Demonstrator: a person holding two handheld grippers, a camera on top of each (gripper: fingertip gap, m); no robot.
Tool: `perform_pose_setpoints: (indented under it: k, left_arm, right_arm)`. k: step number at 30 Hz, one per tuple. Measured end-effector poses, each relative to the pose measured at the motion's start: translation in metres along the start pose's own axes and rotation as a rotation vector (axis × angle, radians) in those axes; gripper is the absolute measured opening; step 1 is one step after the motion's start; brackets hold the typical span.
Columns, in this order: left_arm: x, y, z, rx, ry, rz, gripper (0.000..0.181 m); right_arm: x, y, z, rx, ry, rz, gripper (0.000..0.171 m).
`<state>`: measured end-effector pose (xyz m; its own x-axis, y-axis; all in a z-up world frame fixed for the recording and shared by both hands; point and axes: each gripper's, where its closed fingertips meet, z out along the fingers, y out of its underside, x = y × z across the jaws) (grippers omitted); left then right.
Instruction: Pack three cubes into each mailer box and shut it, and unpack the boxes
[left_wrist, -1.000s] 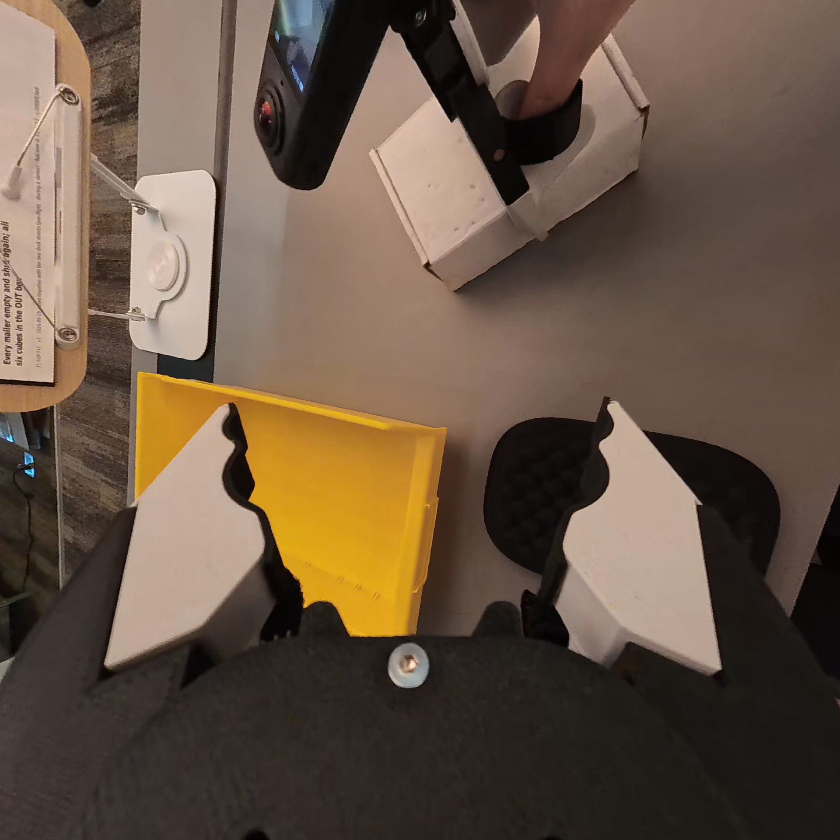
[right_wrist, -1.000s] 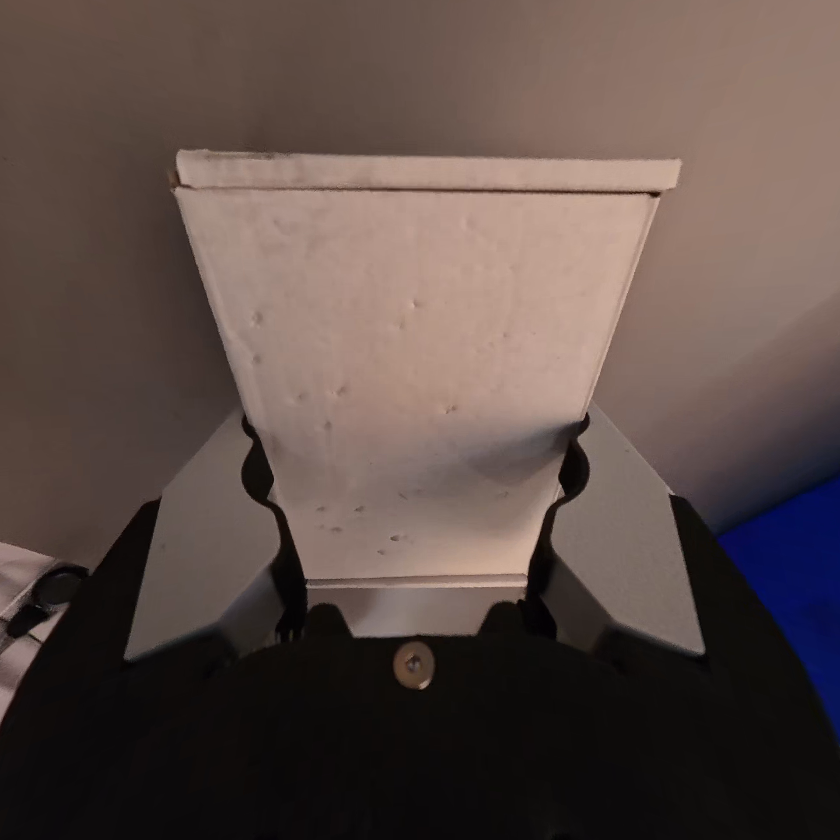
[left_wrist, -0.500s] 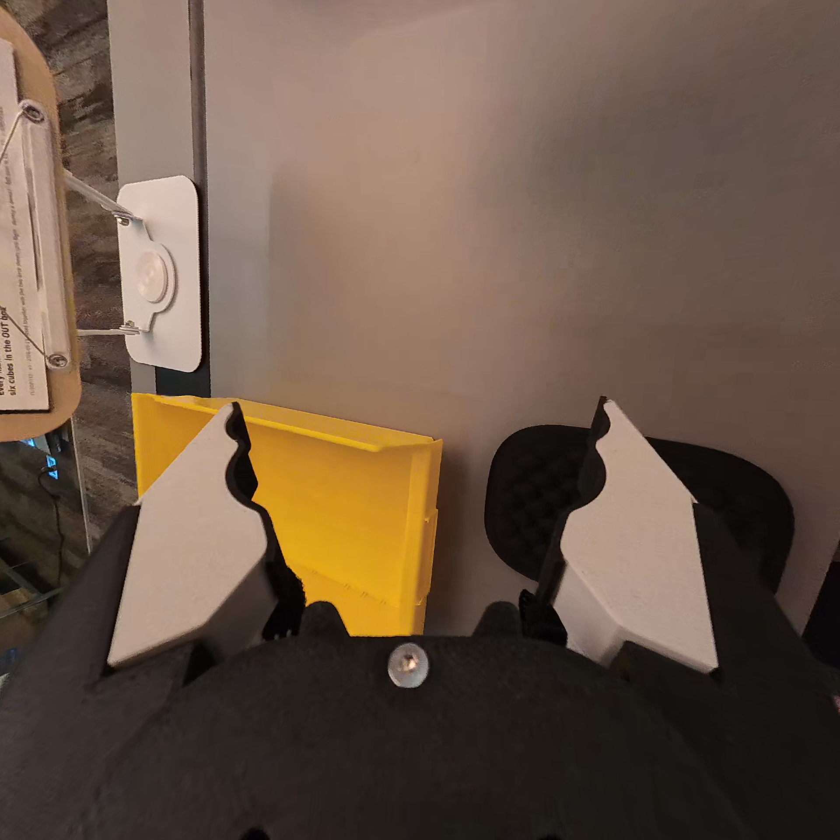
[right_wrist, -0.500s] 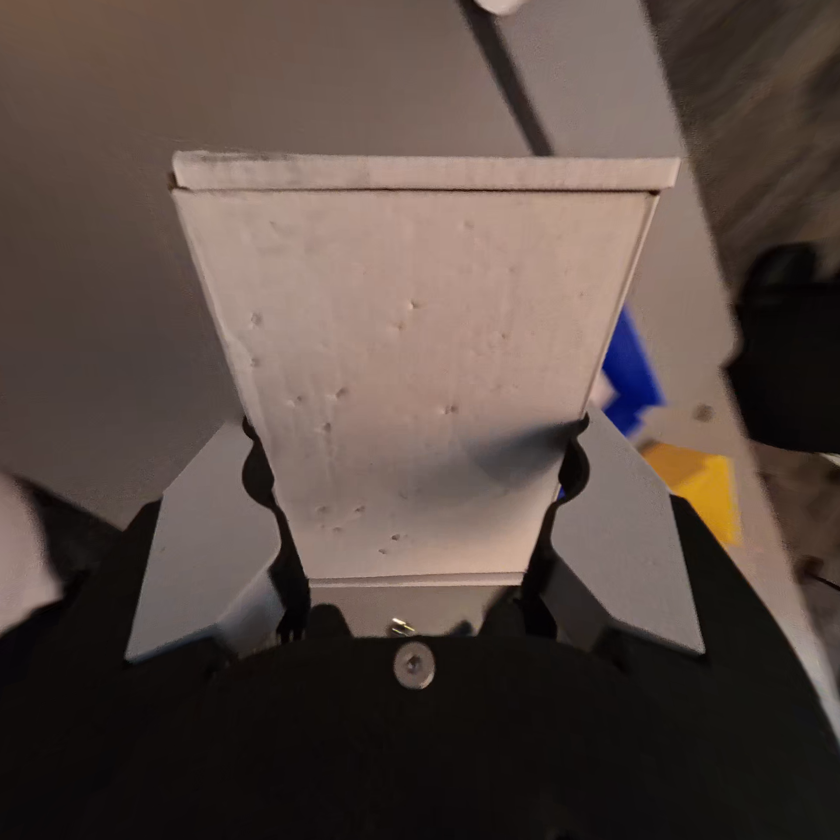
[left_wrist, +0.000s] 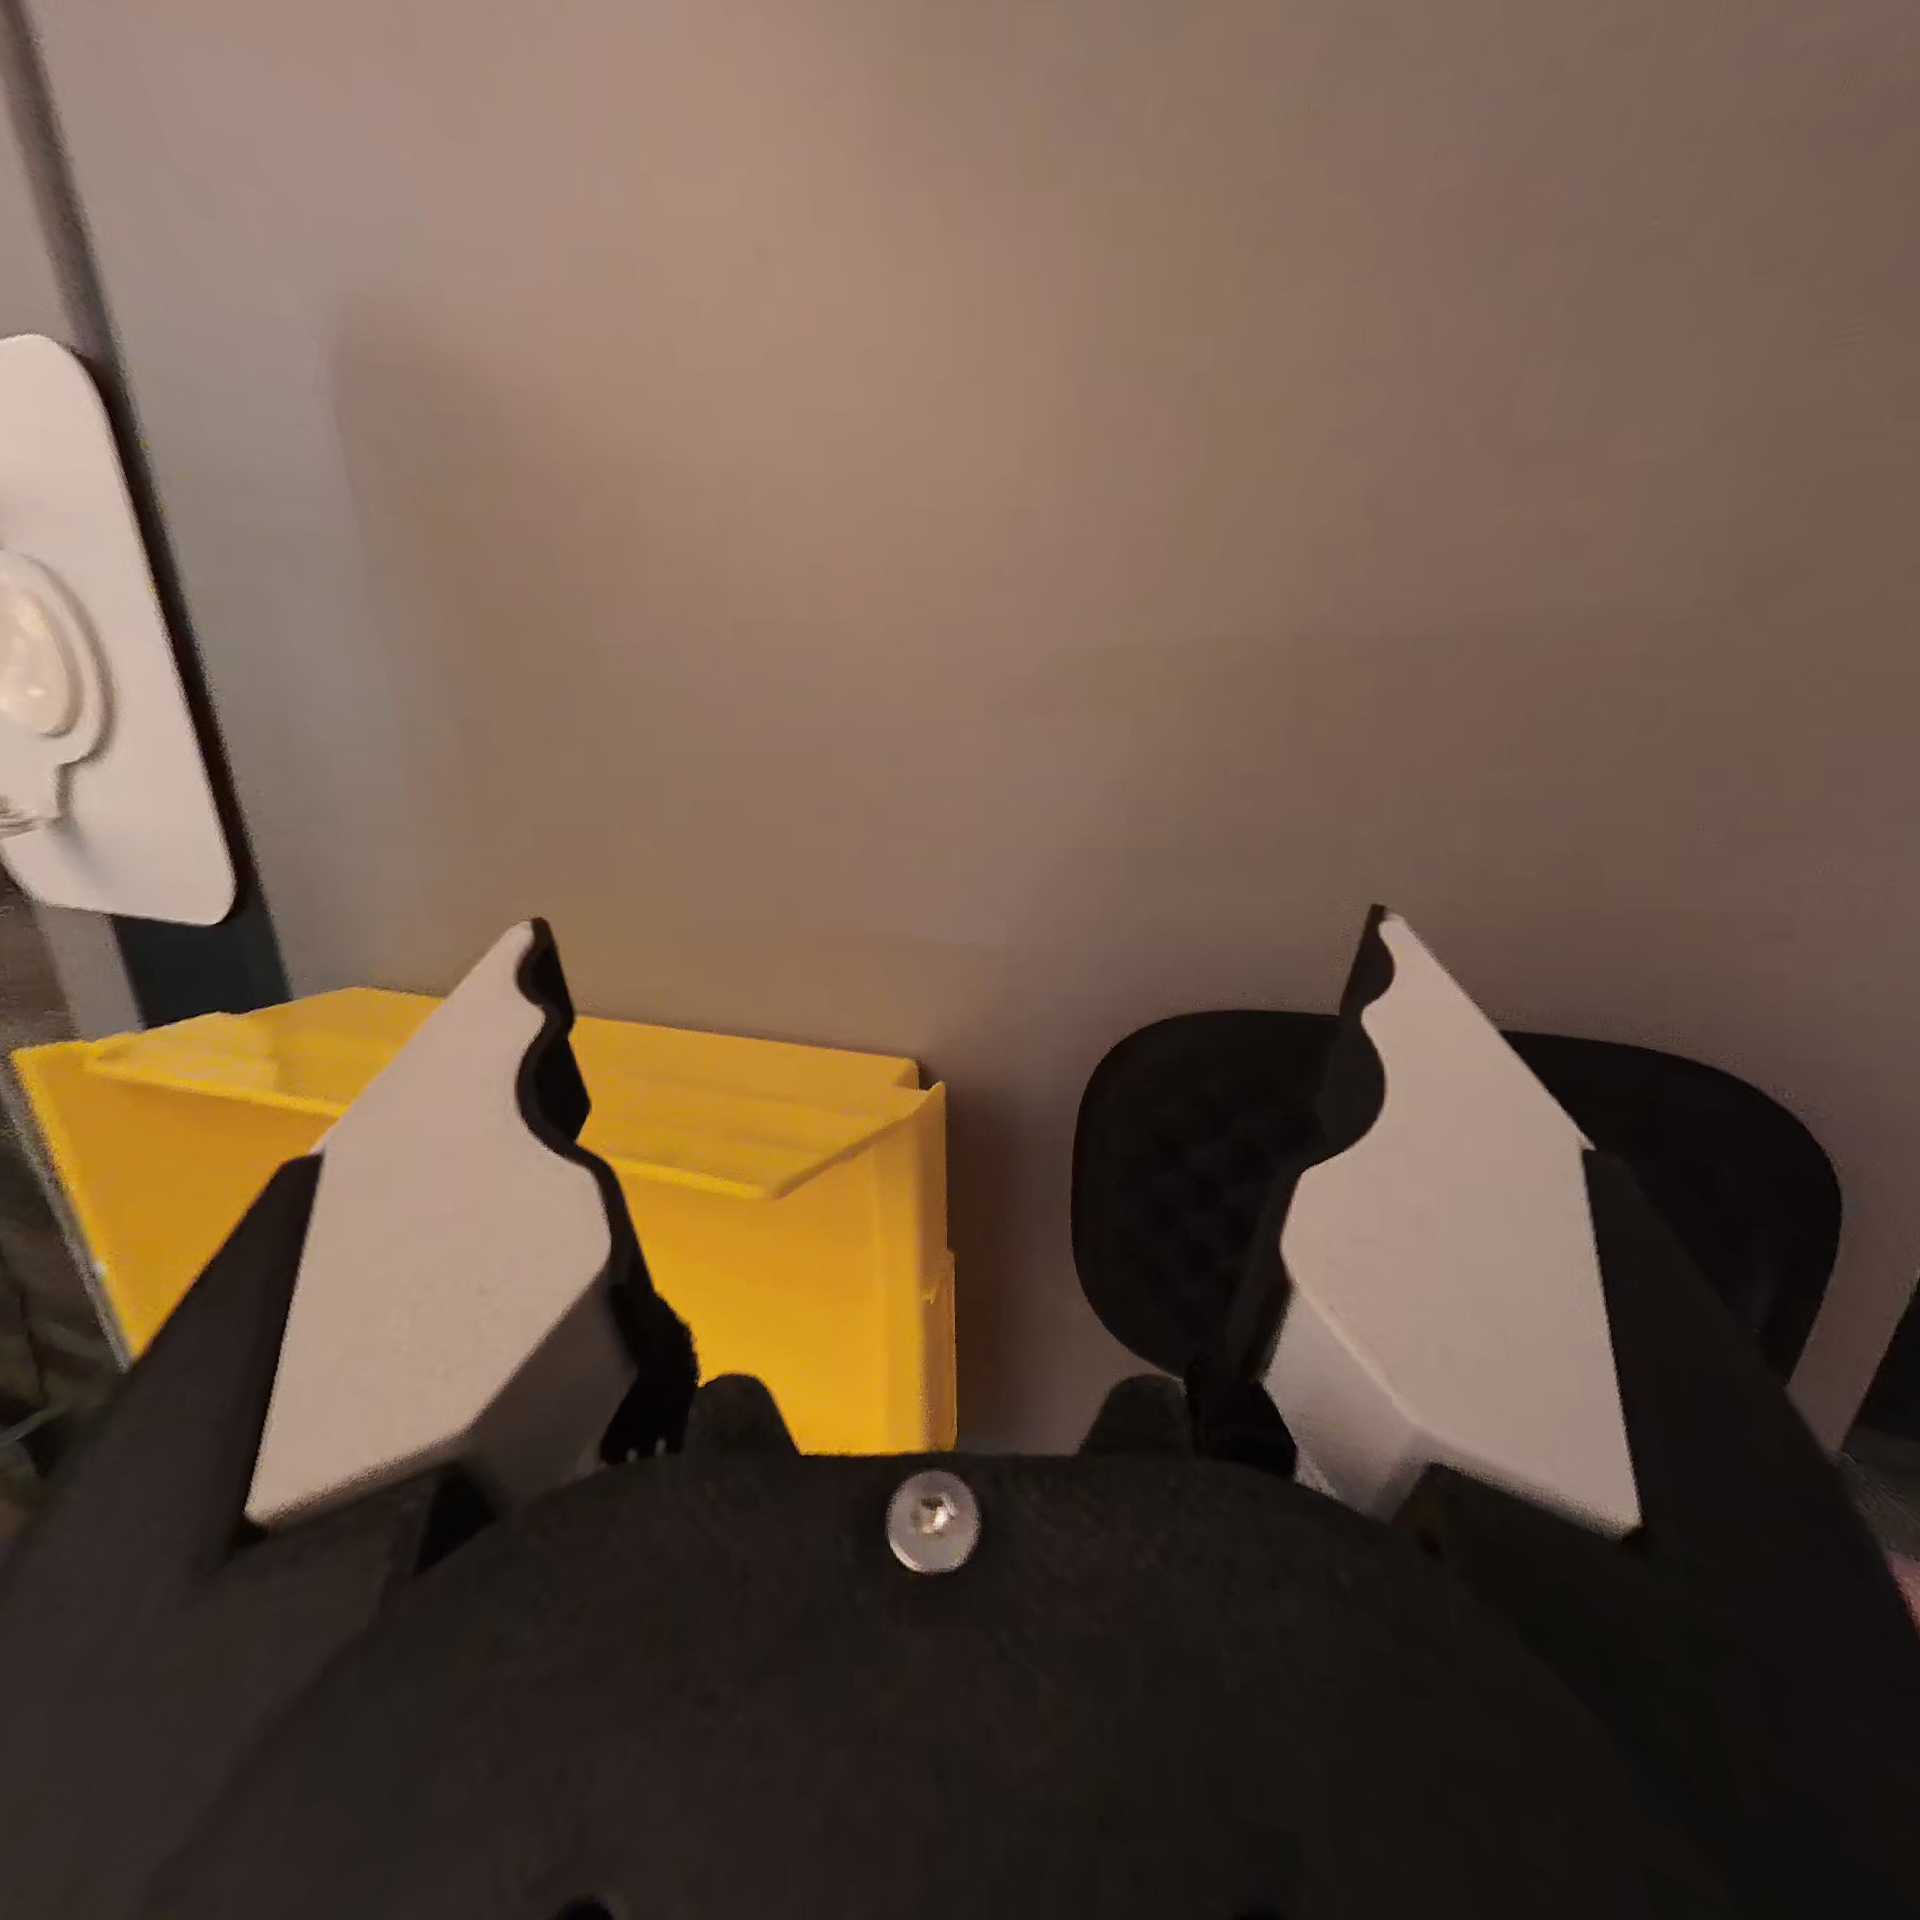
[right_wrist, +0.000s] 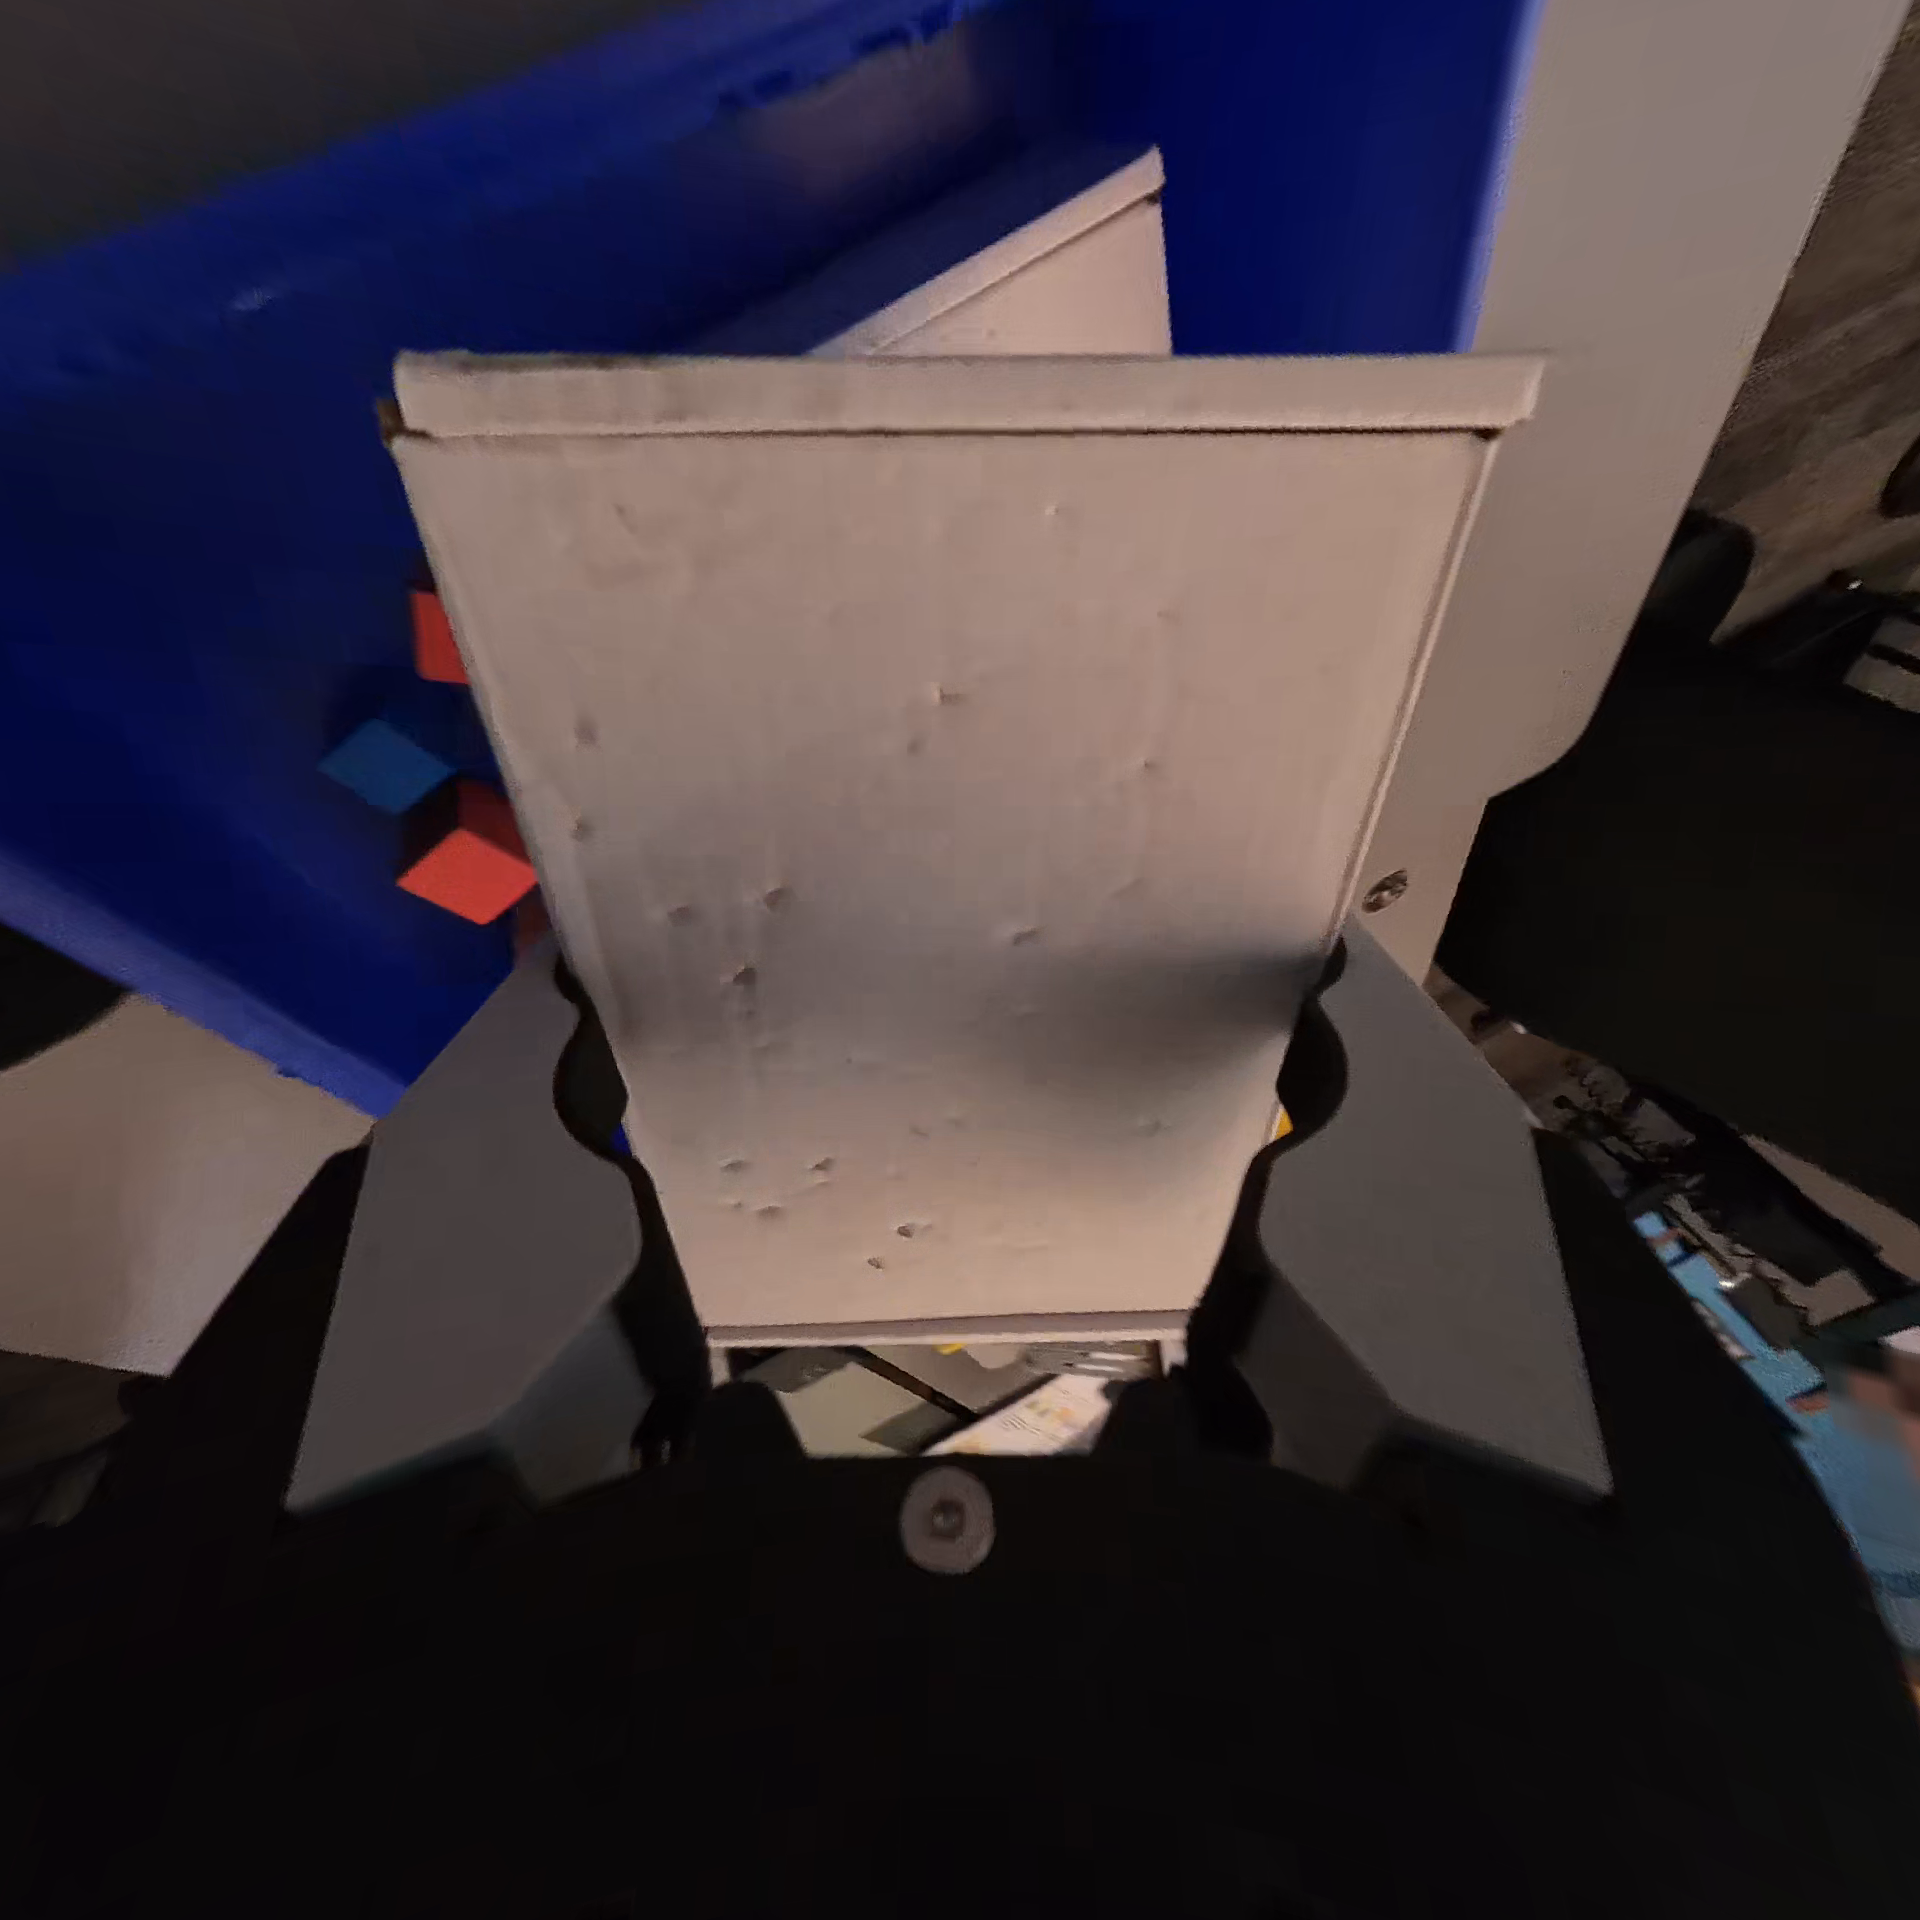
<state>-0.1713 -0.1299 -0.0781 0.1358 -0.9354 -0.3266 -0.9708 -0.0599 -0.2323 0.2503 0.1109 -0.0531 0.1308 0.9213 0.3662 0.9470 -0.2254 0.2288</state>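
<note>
My right gripper (right_wrist: 951, 956) is shut on a closed white mailer box (right_wrist: 935, 831) and holds it in the air over a blue bin (right_wrist: 260, 436). Inside the bin lie red cubes (right_wrist: 468, 878) and a blue cube (right_wrist: 382, 764). A second white mailer box (right_wrist: 1081, 281) leans in the bin behind the held one. My left gripper (left_wrist: 956, 925) is open and empty above the grey table (left_wrist: 1039, 468), with a yellow bin (left_wrist: 810, 1195) under its left finger. The yellow bin shows no cubes.
A black round pad (left_wrist: 1174, 1143) lies on the table under my left gripper's right finger. A white plate-like fitting (left_wrist: 73, 644) sits at the table's left edge. Beyond the blue bin the table edge (right_wrist: 1621, 520) drops to dark floor and clutter. My hands' fingertips stand some 50 centimeters from each other.
My right gripper has carried the white mailer box off the table to above the blue bin. My left gripper has tilted and drifted; the other gripper and box have left its view.
</note>
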Motion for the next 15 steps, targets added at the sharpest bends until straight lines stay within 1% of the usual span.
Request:
perform_pose_setpoints:
  k: [4, 8, 11, 13, 15]
  left_arm:
    - [0.002, 0.001, 0.013, -0.013, 0.053, -0.007, 0.144]
    - [0.008, -0.001, 0.017, 0.009, 0.105, 0.004, 0.144]
    - [0.008, -0.001, 0.019, 0.007, 0.114, 0.003, 0.144]
    - [0.008, 0.0, 0.021, 0.001, 0.118, 0.0, 0.144]
    - [0.009, 0.001, 0.022, -0.003, 0.124, 0.002, 0.144]
  right_arm:
    - [0.007, -0.009, 0.027, -0.046, -0.011, -0.068, 0.131]
    - [0.018, -0.007, 0.041, -0.092, 0.018, -0.12, 0.131]
    - [0.027, -0.003, 0.045, -0.111, 0.044, -0.118, 0.13]
    - [0.036, -0.001, 0.043, -0.103, 0.097, -0.124, 0.121]
    - [0.039, 0.004, 0.041, -0.106, 0.132, -0.117, 0.121]
